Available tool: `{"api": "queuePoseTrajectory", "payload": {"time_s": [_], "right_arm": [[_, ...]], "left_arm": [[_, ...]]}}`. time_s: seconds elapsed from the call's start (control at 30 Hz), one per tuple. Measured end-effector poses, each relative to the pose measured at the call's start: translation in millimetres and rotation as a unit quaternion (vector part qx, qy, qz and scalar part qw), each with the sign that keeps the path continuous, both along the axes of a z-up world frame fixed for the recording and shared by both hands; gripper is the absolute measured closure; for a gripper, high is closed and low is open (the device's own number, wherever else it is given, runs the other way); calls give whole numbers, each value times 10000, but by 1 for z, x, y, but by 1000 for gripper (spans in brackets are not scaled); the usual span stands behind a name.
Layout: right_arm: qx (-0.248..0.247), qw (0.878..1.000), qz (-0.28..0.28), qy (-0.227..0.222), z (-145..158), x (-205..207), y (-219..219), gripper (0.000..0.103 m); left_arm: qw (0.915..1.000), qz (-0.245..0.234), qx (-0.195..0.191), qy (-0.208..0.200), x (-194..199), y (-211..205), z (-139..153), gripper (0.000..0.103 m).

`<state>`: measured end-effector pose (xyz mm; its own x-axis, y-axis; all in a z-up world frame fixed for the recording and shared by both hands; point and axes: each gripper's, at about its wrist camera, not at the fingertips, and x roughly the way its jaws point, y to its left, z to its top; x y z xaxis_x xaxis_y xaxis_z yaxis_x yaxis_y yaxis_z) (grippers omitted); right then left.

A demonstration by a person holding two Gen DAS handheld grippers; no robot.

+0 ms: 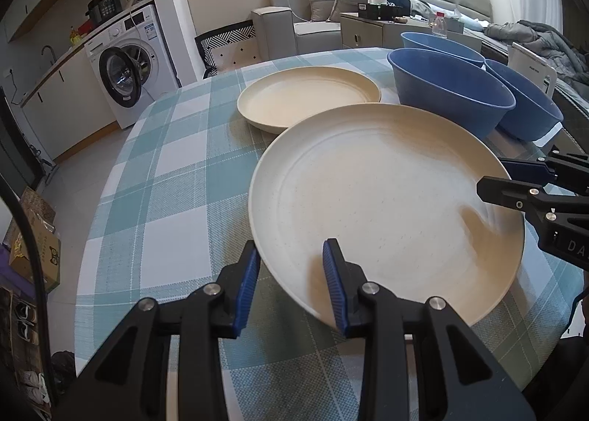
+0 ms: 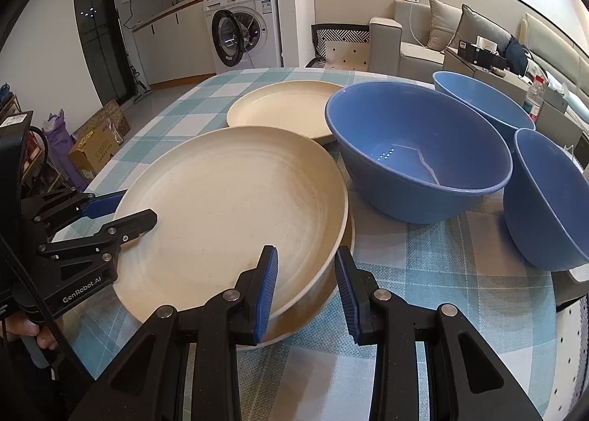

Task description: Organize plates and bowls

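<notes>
I grip a large cream plate (image 1: 368, 181) (image 2: 228, 207) by its rim from two sides. My left gripper (image 1: 291, 255) (image 2: 138, 205) is shut on the near-left rim, one pad under and one over. On the opposite rim my right gripper (image 2: 306, 255) (image 1: 493, 174) is shut likewise. The plate hangs tilted just over a second cream plate (image 2: 320, 301), whose edge shows beneath it. A third cream plate (image 1: 305, 97) (image 2: 279, 108) lies further back. Three blue bowls (image 2: 416, 148) (image 2: 482, 101) (image 2: 548, 200) stand upright to the right.
Everything rests on a table with a teal-and-white checked cloth (image 1: 165, 181). Its rounded edge drops off at the left, where cardboard boxes (image 2: 95, 148) stand on the floor. A washing machine (image 2: 243, 27) and a grey sofa (image 1: 294, 27) are beyond the table.
</notes>
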<state>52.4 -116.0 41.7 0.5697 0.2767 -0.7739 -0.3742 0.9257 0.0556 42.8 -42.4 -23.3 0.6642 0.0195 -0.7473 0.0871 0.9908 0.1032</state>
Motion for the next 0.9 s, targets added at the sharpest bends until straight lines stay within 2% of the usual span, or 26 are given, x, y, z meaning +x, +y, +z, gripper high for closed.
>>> {"api": "queuePoseTrajectory", "payload": {"time_s": [0.9], "right_arm": [[-417, 9991, -84, -33, -14, 3, 6, 70]], "left_arm": [[9998, -71, 153, 144, 5, -8, -13, 69]]}}
